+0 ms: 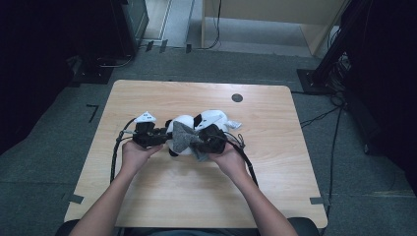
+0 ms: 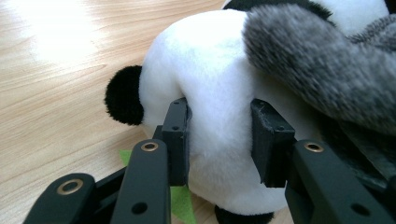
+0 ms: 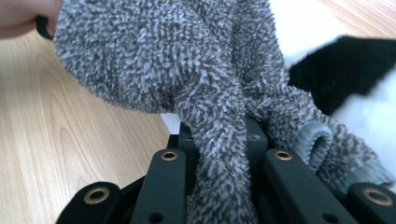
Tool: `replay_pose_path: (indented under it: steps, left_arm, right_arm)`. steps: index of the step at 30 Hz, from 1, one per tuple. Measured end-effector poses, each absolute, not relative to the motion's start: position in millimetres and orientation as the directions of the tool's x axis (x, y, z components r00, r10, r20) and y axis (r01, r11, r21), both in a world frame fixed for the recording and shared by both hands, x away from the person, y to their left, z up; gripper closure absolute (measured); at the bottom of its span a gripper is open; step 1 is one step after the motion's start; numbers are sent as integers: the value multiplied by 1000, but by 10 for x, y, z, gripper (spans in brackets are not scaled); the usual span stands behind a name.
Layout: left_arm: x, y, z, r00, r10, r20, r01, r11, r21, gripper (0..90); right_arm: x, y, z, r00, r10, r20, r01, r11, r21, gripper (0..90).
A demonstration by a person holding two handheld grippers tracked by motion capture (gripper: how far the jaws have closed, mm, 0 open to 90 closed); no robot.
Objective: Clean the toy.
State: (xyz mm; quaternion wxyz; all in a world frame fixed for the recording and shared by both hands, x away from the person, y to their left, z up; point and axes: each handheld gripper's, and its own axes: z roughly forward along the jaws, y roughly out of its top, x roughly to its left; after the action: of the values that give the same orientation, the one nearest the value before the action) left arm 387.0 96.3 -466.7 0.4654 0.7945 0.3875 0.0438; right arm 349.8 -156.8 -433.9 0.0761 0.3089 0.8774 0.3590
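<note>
Draping grey sock (image 3: 219, 93) between hand-held gripper (image 3: 219, 140) jaws

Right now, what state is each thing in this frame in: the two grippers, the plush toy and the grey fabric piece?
Left gripper: shut on the panda plush, fingers pressing into its white body.
Right gripper: shut on the grey fuzzy sock, a fold pinched between its fingers.
Panda plush: lying on the wooden table, clamped from the left side.
Grey fuzzy sock: bunched, draped over the panda plush, one end gripped.

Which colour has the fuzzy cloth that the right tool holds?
Mottled grey cloth, clearest in the right gripper view.
</note>
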Motion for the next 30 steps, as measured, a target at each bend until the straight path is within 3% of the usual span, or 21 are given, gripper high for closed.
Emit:
replay_pose_path:
  steps: [10,17,25,30]
  left_arm:
    - [3896,953,-4669,695,650,-306,581,-258,772,631]
    - [3897,949,-4669,692,649,-315,586,-250,771,631]
    - [3894,949,-4674,691,648,-320,585,-241,774,629]
    - [3890,950,-4676,690,649,-322,584,-235,777,629]
  right_arm:
    - [3472,-1869,-4198,-751,656,74,519,517,680,773]
    - [3541,-2244,-4069,-685,721,101,548,419,724,771]
    - [3635,-2598,-4132,-613,776,150,580,313,752,759]
    - [3661,-2651,-4189,-587,804,99,576,328,749,775]
